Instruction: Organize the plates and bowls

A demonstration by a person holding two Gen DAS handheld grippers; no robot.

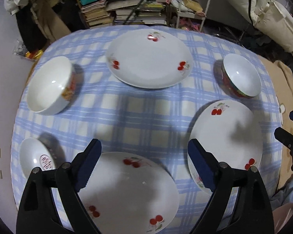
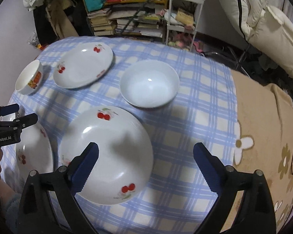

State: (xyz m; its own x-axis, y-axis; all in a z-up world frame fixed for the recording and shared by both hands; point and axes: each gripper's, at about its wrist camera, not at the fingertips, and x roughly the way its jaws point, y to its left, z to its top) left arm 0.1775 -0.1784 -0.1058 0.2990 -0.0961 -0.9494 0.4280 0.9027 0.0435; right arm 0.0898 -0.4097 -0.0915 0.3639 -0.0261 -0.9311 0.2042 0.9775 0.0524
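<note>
Plates (image 1: 127,191) lie below both claws (image 1: 144,150) (image 2: 146,152), spread wide, holding nothing.

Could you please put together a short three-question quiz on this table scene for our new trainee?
1. True or false: the left gripper is shut on a plate.
2. How many cherry-print plates lie on the checked tablecloth in the left wrist view? A) two B) three C) four
3. Fill in: the bowl with a red outer band stands at the table's far ____ in the left wrist view.

Key
1. False: its jaws stand open above the near plate, holding nothing.
2. B: the near plate, the far plate and the right plate.
3. Right.
</note>
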